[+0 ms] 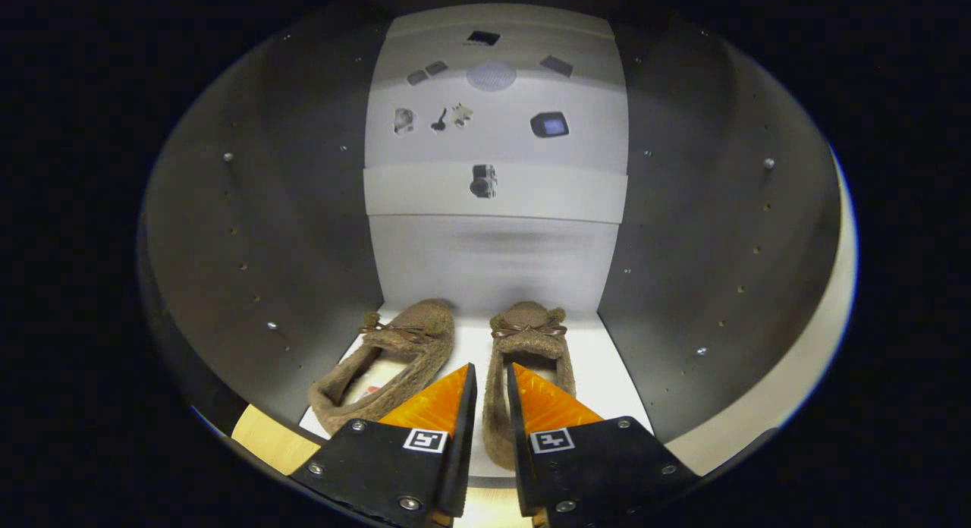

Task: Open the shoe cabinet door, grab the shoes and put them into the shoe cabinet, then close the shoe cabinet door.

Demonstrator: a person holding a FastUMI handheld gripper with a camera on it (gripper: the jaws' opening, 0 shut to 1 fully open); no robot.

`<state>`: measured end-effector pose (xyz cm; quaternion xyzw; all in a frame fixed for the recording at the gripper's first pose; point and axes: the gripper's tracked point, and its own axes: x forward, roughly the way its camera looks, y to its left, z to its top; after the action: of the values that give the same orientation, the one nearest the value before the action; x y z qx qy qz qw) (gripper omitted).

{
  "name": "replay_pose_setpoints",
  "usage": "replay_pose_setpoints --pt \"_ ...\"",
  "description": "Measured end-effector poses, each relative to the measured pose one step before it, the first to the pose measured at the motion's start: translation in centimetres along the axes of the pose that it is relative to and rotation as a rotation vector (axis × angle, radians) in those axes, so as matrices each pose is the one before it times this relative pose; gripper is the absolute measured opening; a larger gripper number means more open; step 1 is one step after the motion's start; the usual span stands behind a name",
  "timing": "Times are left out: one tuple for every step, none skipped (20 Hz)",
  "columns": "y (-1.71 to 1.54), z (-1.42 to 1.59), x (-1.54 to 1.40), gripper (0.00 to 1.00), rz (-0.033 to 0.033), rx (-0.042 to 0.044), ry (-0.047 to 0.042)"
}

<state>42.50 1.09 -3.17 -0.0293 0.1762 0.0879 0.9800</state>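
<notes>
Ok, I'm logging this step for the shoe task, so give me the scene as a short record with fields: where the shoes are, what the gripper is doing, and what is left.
place: inside the shoe cabinet, door open
left shoe: on the cabinet floor, toe toward the back wall, angled slightly
right shoe: beside it, apart from it, toe toward the back
gripper: fingers a narrow gap apart, the right shoe's inner side wall between them; whether they press on it cannot be told
left to do: release if holding, withdraw, close the door
</notes>
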Motion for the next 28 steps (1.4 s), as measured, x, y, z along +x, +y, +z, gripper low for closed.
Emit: replay_pose_setpoints --pt "0.015 0.414 -1.424 0.26 -0.00379 -0.00182 -0.01896" --pt "0.282 0.268 -1.201 0.26 -0.00147 0.00178 -0.01108" --pt "0.261 0.236 -1.402 0.26 0.00215 0.00398 -0.01190" --pt "0.071 0.260 -1.365 0.26 -0.00505 -0.00128 -0.01252" --pt "0.013 0.254 -1.499 0.26 -0.00818 -0.00470 -0.01332" --pt "0.012 0.245 -1.477 0.26 -0.00643 -0.00148 -0.01173" --pt "0.075 0.154 -1.506 0.26 -0.00533 0.00233 -0.00991" --pt "0.181 0.214 -1.587 0.26 -0.00080 0.00256 -0.01238" --pt "0.081 0.115 -1.630 0.26 -0.00192 -0.00096 -0.00930" --pt "-0.019 0.119 -1.697 0.26 -0.00687 -0.00414 -0.00914" --pt "0.052 0.109 -1.782 0.26 -0.00461 -0.00429 -0.01081" --pt "0.096 0.049 -1.683 0.26 -0.00159 -0.00361 -0.00861" --pt "-0.041 0.084 -1.660 0.26 -0.01051 -0.00966 -0.01197" --pt "-0.139 0.052 -1.794 0.26 -0.01024 -0.01188 -0.01224" --pt "0.277 -0.050 -1.573 0.28 0.00178 -0.00858 -0.00651" --pt "0.130 0.130 -1.625 0.28 0.00124 -0.00041 -0.01303" --pt "0.081 0.016 -1.676 0.29 0.00130 0.00072 -0.01180" --pt "-0.095 -0.241 -1.377 0.30 -0.00541 0.00016 -0.00455" --pt "-0.023 -0.318 -1.481 0.31 -0.00737 0.00602 -0.00364" --pt "0.003 -0.371 -1.505 0.31 0.00084 0.00830 0.00045" --pt "-0.060 -0.422 -1.599 0.32 -0.00717 0.01015 -0.00210" --pt "-0.438 -0.385 -1.331 0.33 -0.01051 0.00797 0.00147" --pt "-0.736 -0.363 -1.174 0.34 -0.01877 0.00539 0.00140" --pt "-1.042 -0.350 -1.178 0.34 -0.02615 0.00854 -0.00148" --pt "-0.838 -0.343 -1.160 0.36 -0.01866 0.01046 0.00099" --pt "-0.992 -0.359 -1.172 0.37 -0.02206 0.01330 0.00282" --pt "-0.998 -0.285 -1.029 0.38 -0.02370 0.00983 -0.00028" --pt "-1.359 -0.327 -0.962 0.39 -0.02706 0.00489 0.00133"
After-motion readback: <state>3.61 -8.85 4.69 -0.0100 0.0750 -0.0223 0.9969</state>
